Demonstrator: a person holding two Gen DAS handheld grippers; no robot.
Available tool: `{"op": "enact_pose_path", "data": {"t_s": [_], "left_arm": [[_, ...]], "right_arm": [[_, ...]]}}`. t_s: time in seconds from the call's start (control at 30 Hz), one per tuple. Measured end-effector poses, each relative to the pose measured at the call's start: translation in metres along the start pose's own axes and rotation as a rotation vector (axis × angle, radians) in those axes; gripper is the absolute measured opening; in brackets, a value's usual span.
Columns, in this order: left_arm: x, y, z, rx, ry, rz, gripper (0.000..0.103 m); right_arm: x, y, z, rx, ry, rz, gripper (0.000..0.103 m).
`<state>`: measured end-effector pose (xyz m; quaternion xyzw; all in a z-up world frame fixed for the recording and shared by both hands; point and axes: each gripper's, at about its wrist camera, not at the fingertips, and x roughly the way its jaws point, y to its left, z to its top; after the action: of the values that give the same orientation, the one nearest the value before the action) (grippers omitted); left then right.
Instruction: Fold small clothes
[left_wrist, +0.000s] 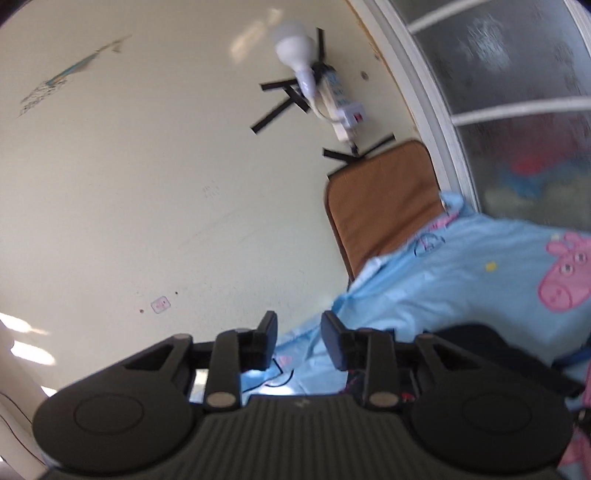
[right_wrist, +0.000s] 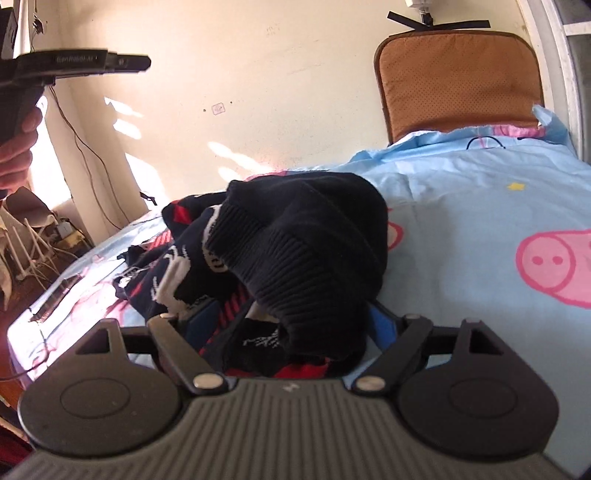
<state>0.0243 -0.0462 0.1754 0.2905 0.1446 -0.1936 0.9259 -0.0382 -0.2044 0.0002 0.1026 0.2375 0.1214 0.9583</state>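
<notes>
Between the wide-spread jaws of the right gripper lies a heaped dark navy knit sweater with red and white patterning, its ribbed hem nearest the camera, and I cannot tell whether the pads touch it. Up at the left, a hand holds the left gripper above the bed, its jaws narrow with nothing between them. Under the sweater spreads a light blue sheet printed with pink pigs, and a brown cushion leans against the cream wall behind.
</notes>
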Motion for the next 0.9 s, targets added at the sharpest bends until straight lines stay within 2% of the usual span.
{"op": "enact_pose_path", "data": {"t_s": [0.03,0.1,0.13,0.17,0.2,0.37,0.57,0.73,0.8,0.83,0.9], "left_arm": [[0.005,-0.01,-0.009,0.044,0.019,-0.008,0.038],[0.012,-0.023,-0.021,0.087,0.042,-0.036,0.04],[0.015,-0.028,-0.025,0.097,0.054,-0.052,0.041],[0.019,-0.032,-0.03,0.102,0.066,-0.066,0.043],[0.022,-0.036,-0.034,0.108,0.079,-0.078,0.044],[0.043,-0.058,-0.052,0.19,0.12,-0.119,0.045],[0.07,-0.073,-0.048,0.227,0.115,-0.189,0.048],[0.1,-0.087,-0.04,0.226,0.133,-0.195,0.049],[0.112,-0.091,-0.035,0.202,0.136,-0.186,0.037],[0.116,-0.091,-0.032,0.184,0.132,-0.17,0.012],[0.117,-0.08,-0.022,0.111,0.1,-0.131,0.009]], "right_arm": [[0.003,0.003,0.001,-0.042,-0.003,-0.04,0.086],[0.01,0.005,0.005,-0.111,-0.016,-0.083,0.083],[0.012,0.004,0.008,-0.126,-0.02,-0.088,0.059],[0.015,0.001,0.012,-0.118,-0.016,-0.084,0.022],[0.016,-0.004,0.018,-0.083,-0.021,-0.088,0.015],[0.004,-0.039,0.047,0.132,-0.149,-0.036,0.011],[0.004,-0.052,0.072,0.202,-0.191,0.016,0.011],[-0.006,-0.05,0.081,0.204,-0.221,0.062,0.011],[-0.009,-0.047,0.081,0.197,-0.232,0.071,0.011],[-0.011,-0.047,0.08,0.194,-0.237,0.074,0.011],[-0.013,-0.047,0.077,0.193,-0.237,0.062,0.012]]}}
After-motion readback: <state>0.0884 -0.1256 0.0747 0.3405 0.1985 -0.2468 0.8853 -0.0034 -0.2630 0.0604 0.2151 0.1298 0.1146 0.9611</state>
